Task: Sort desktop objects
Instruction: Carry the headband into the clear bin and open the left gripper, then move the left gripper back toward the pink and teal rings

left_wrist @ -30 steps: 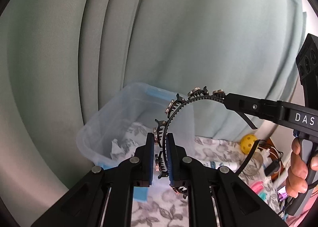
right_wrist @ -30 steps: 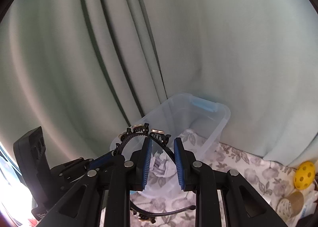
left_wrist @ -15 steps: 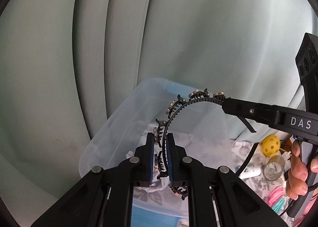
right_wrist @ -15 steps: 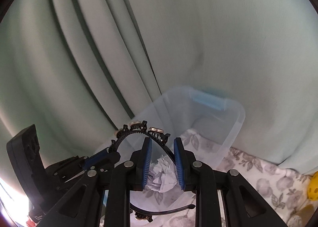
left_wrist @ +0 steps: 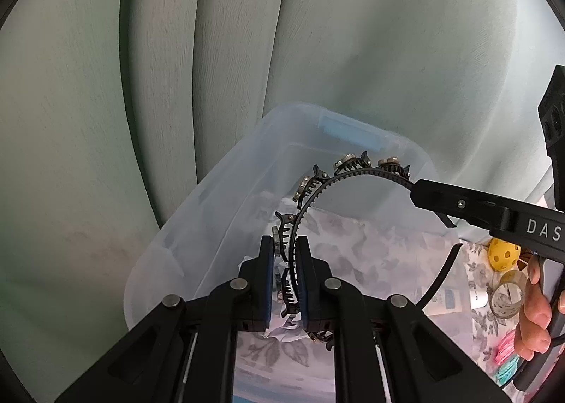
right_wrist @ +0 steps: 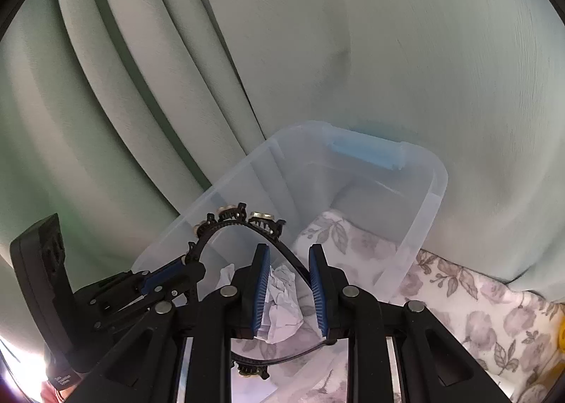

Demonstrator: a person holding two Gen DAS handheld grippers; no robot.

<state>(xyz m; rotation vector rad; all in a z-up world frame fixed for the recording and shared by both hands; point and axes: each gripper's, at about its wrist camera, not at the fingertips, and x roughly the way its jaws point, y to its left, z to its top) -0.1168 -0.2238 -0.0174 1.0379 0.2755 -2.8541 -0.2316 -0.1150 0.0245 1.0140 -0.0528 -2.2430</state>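
Observation:
A black toothed headband (left_wrist: 317,191) with small gem clips hangs in the air over a clear plastic bin (left_wrist: 226,170). My left gripper (left_wrist: 285,251) is shut on one side of the band. My right gripper (right_wrist: 287,254) holds the other side, with the band (right_wrist: 212,230) wedged slantwise between its blue pads, which stand a little apart. From the left wrist the right gripper (left_wrist: 423,194) comes in from the right, a hand (left_wrist: 533,318) on its handle. In the bin (right_wrist: 434,184) lies crumpled white paper (right_wrist: 282,290).
A pale green curtain (left_wrist: 353,49) hangs close behind the bin. The flowered tablecloth (right_wrist: 476,314) runs to the right, where a yellow holed ball (left_wrist: 504,254), a clear roll (left_wrist: 508,293), a white tube (left_wrist: 448,300) and pink and teal bits (left_wrist: 505,353) lie.
Both grippers have carried the headband forward together until it hangs over the bin, which now fills more of both views. Neither grip on the band has changed.

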